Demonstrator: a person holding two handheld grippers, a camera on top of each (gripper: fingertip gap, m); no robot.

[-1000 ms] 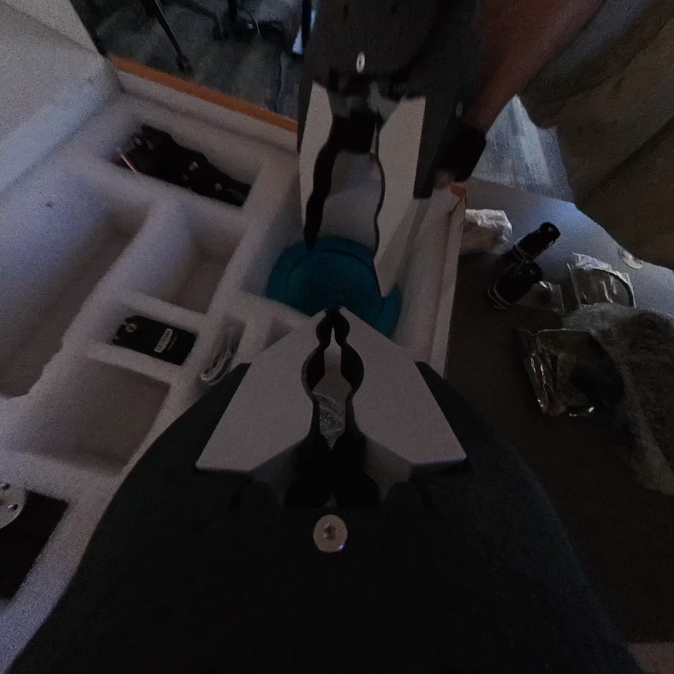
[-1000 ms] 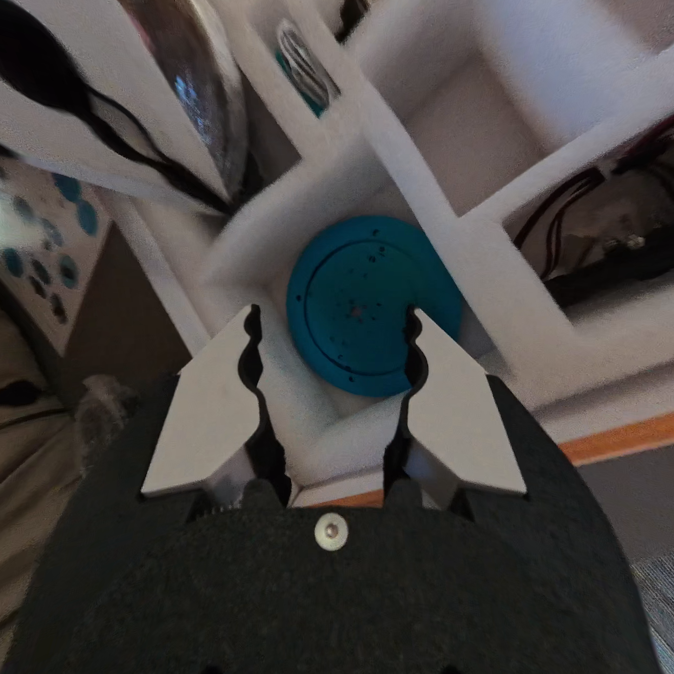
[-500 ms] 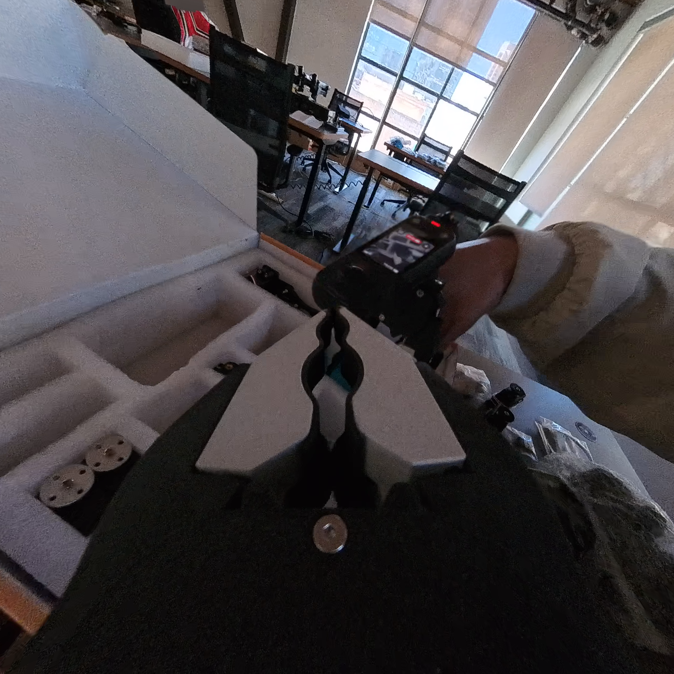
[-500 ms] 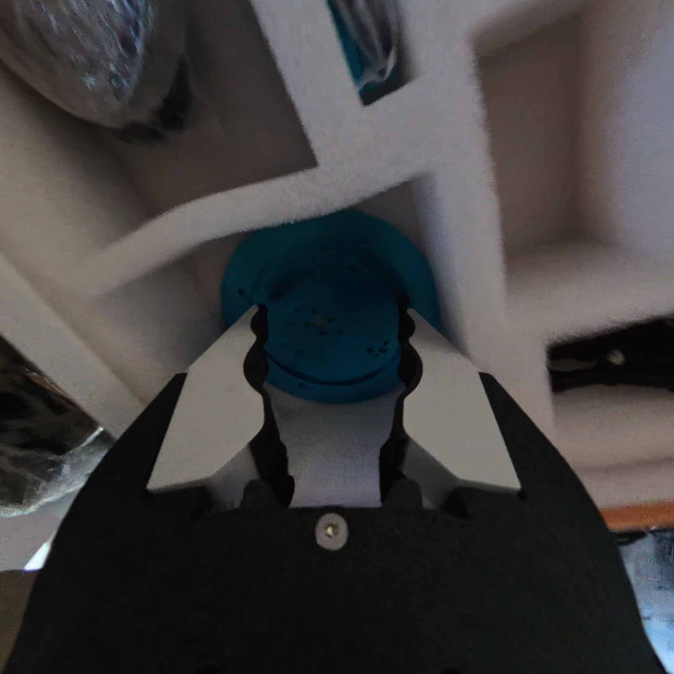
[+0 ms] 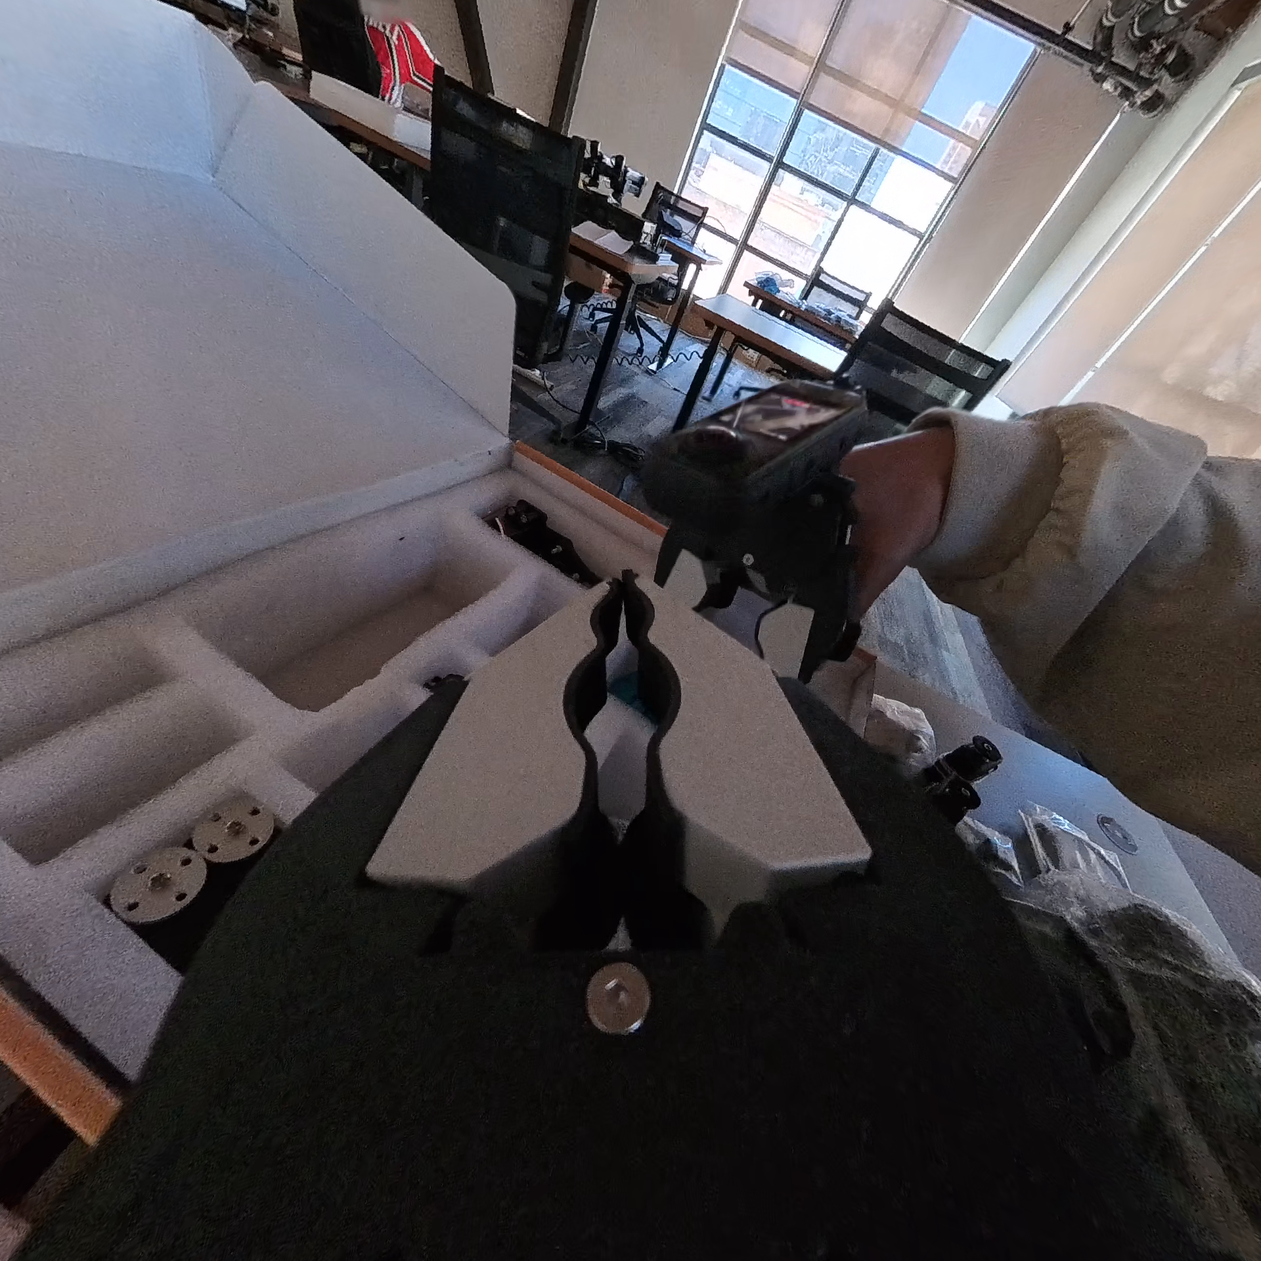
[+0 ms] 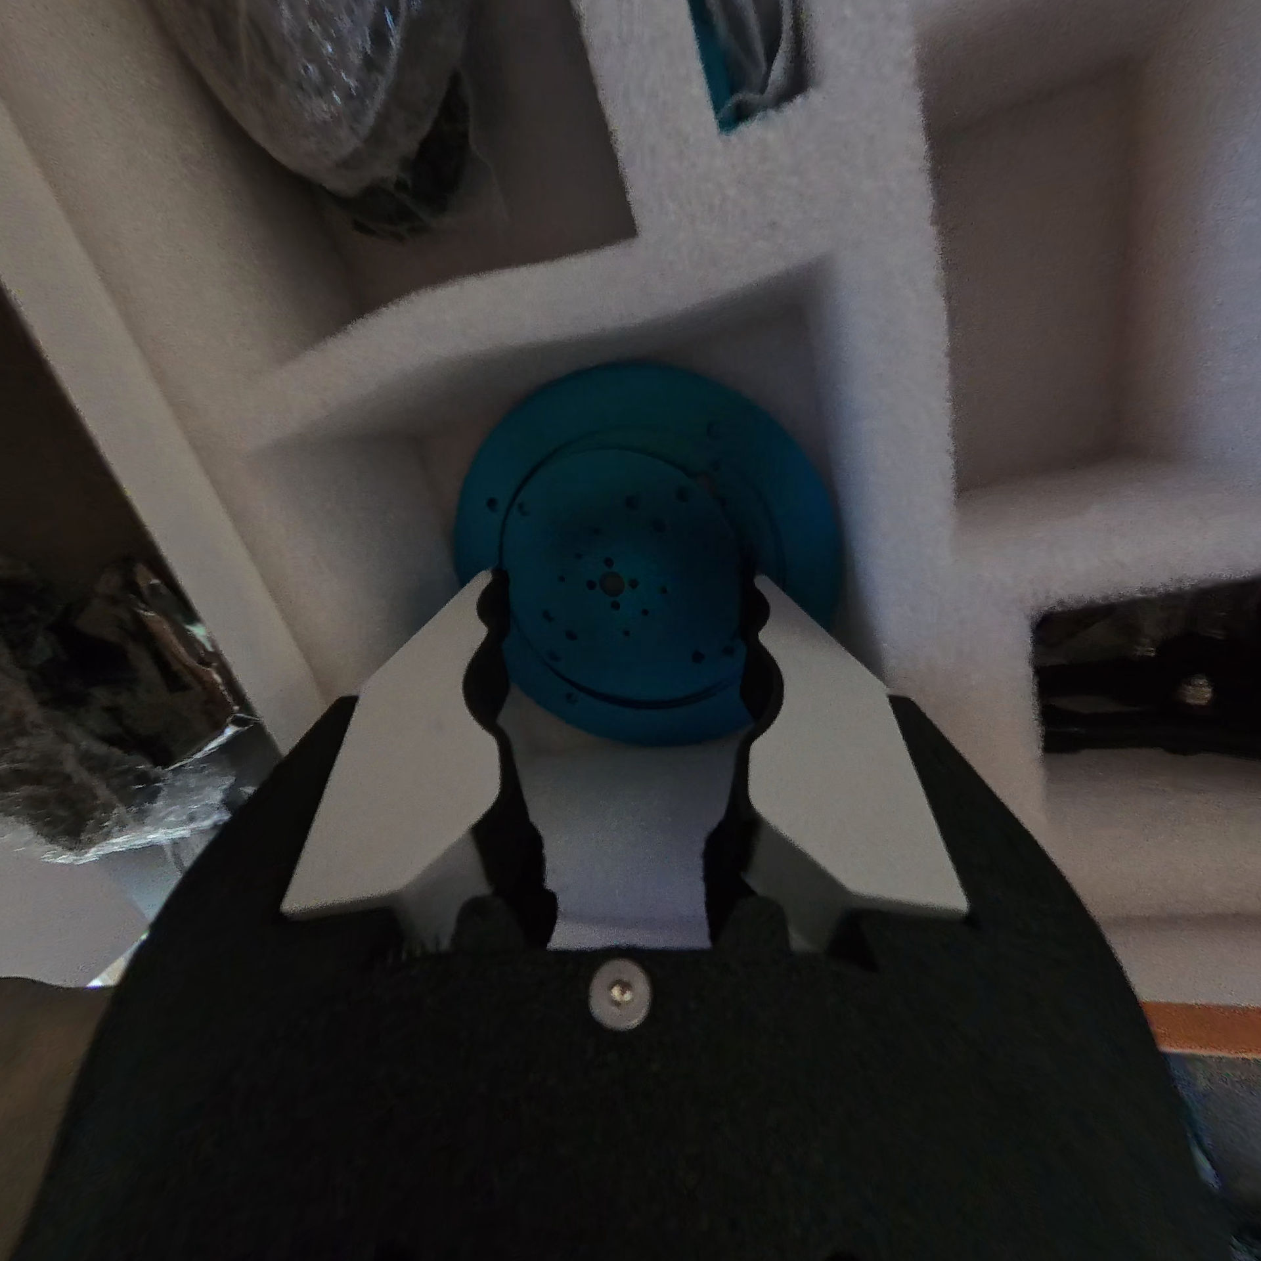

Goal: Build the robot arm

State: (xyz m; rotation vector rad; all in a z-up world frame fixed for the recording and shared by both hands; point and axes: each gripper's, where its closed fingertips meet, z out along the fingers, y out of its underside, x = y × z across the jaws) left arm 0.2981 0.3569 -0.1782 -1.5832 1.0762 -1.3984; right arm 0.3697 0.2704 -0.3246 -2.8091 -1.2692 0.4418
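A blue metal disc (image 6: 785,491) with small holes lies in a compartment of a white foam tray (image 6: 880,423). My right gripper (image 6: 624,583) is open just above it, its fingertips on either side of the disc's raised centre. I cannot tell if they touch it. In the left wrist view a hand holds this right gripper (image 5: 750,607) pointing down into the tray (image 5: 382,641). My left gripper (image 5: 624,593) is shut and empty, raised above the tray's near side. A sliver of the blue disc (image 5: 631,689) shows through the gap between its fingers.
The foam lid (image 5: 205,307) stands open at the left. Two silver round hubs (image 5: 160,887) and black parts (image 5: 539,539) sit in other compartments. Plastic bags (image 5: 1064,846) and a small black part (image 5: 962,771) lie on the table at right. A bagged item (image 6: 327,89) fills a nearby compartment.
My right gripper has come down closer to the blue disc and now straddles its raised centre. My left gripper has tilted up from looking down into the tray and stays shut.
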